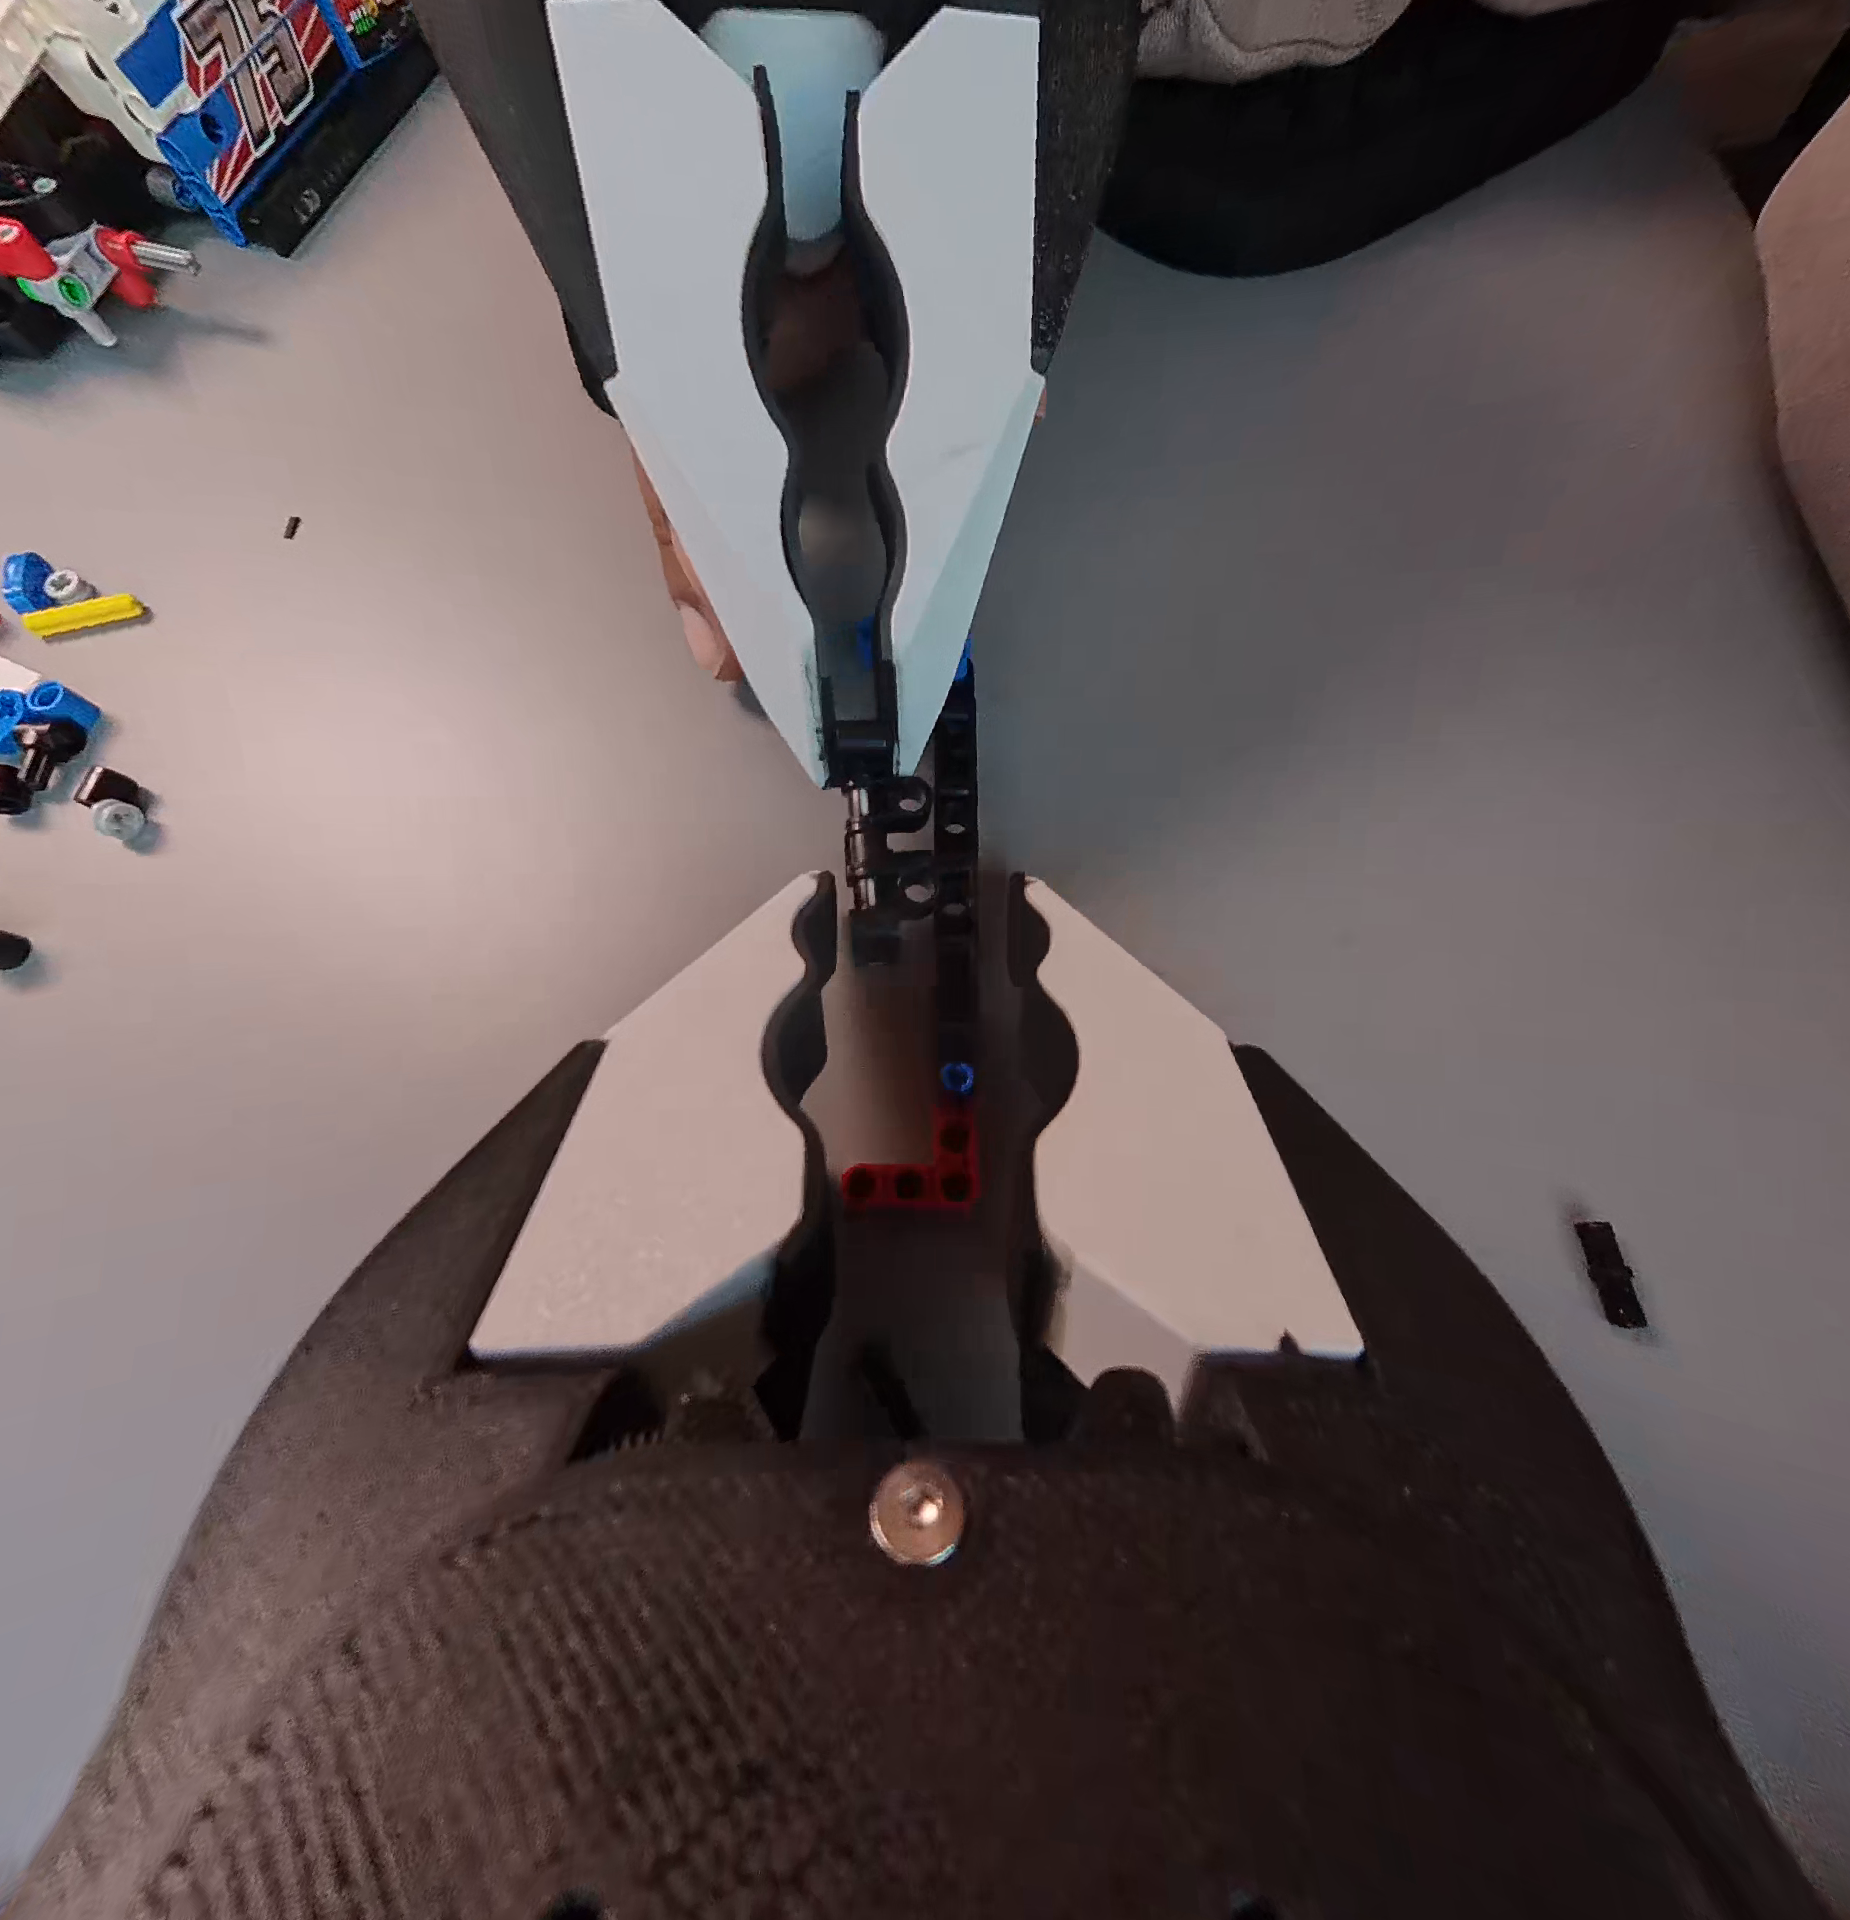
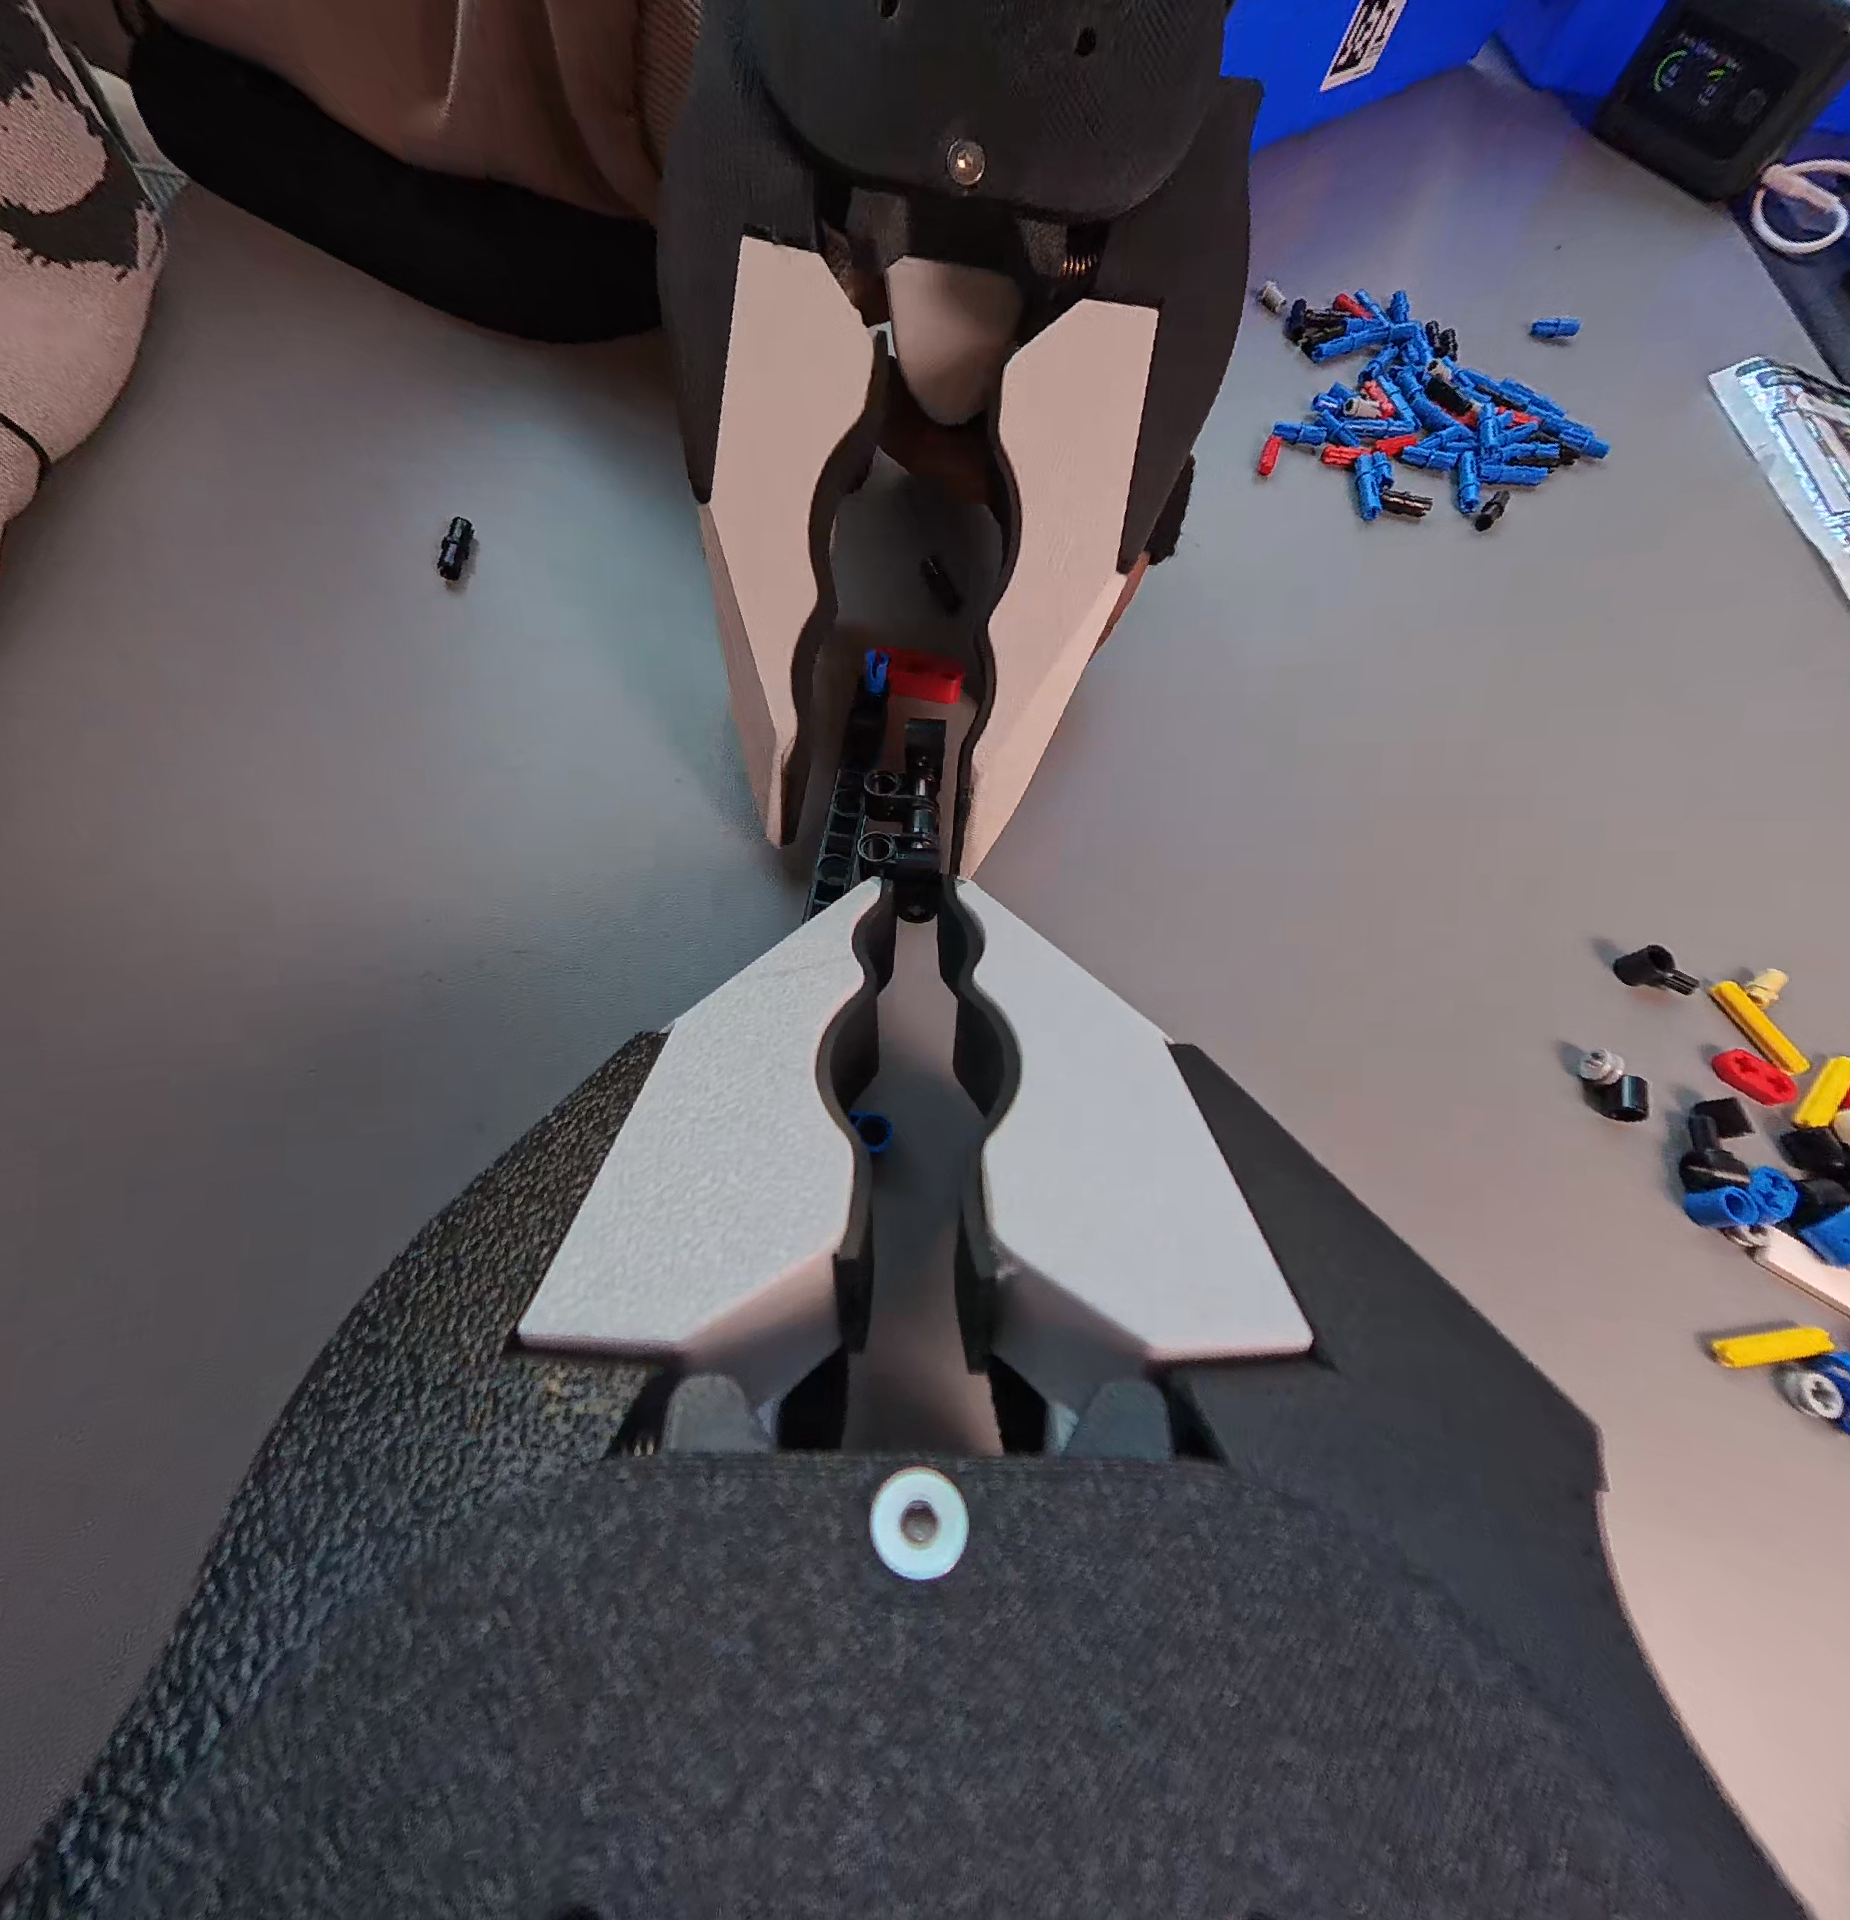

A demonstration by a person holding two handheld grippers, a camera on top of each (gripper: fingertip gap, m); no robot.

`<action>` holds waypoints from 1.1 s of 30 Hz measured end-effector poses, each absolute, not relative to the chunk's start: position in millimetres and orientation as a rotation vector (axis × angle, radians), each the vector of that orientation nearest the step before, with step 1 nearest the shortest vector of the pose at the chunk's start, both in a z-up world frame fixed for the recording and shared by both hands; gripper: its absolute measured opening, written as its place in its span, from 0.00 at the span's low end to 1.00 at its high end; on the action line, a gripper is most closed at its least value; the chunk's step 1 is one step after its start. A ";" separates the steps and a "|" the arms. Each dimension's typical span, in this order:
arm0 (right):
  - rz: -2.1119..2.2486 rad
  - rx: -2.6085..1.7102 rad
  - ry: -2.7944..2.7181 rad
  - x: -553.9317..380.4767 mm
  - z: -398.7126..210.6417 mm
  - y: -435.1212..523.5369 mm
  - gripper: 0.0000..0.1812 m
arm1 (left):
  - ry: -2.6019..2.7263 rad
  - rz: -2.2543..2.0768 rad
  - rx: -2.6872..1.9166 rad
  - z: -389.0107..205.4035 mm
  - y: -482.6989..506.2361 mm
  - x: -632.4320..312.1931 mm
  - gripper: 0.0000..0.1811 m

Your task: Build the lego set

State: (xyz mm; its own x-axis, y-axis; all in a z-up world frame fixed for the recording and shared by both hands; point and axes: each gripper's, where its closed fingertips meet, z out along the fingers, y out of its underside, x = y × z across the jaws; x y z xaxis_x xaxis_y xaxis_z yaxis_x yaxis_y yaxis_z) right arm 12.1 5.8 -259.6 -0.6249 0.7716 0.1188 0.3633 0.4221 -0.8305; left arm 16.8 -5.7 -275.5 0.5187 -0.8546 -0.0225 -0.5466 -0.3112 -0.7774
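Left wrist view: left hand-held gripper [image 1: 921, 883] at 6 o'clock, fingers apart, straddling a black beam [image 1: 957, 914] flat on the grey worktop [image 1: 1420, 727]; red L-piece [image 1: 921, 1169] and blue pin [image 1: 957, 1077] at the beam's near end. Right hand-held gripper [image 1: 864, 769] entering from 12 o'clock, clamped on a black connector assembly [image 1: 890, 852] just beside the beam. Loose parts [image 1: 43, 727] at 9 o'clock — partly built model [image 1: 173, 135] at 10 o'clock.

Right wrist view: right hand-held gripper [image 2: 913, 899] closed on the connector assembly [image 2: 905, 821], touching the beam [image 2: 846, 831]. Left hand-held gripper [image 2: 874, 842] opposite, at 12 o'clock, spread around both. Pile of pins [image 2: 1430, 405] at 2 o'clock; mixed parts [image 2: 1794, 1164] at 3 o'clock; lone black pin [image 2: 453, 545] at 10 o'clock.
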 end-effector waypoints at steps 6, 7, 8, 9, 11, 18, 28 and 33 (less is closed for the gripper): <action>1.086 -0.947 -2.207 12.9 -261.9 4.3 0.03 | 1.136 -0.507 -1.990 -274.3 -4.5 18.0 0.13; 1.080 -0.944 -2.211 13.1 -262.4 4.1 0.03 | 1.137 -0.504 -1.989 -274.4 -4.7 18.1 0.13; 1.079 -0.940 -2.213 13.5 -262.5 3.7 0.03 | 1.138 -0.501 -1.988 -274.4 -4.9 18.1 0.13; 1.078 -0.940 -2.216 13.8 -262.9 3.8 0.03 | 1.139 -0.495 -1.986 -274.4 -4.9 18.2 0.13; 1.072 -0.944 -2.228 14.8 -264.5 3.9 0.03 | 1.142 -0.487 -1.984 -274.6 -5.3 18.3 0.12; 1.051 -0.997 -2.263 17.2 -264.0 2.8 0.03 | 1.187 -0.419 -1.950 -274.6 -5.7 19.3 0.12; 0.994 -1.026 -2.314 23.8 -255.2 -4.5 0.29 | 1.191 -0.452 -1.942 -274.5 -7.5 21.6 0.12; 0.829 -0.965 -2.363 18.1 -273.6 -10.5 0.16 | 1.195 -0.481 -1.950 -274.8 -8.6 22.1 0.12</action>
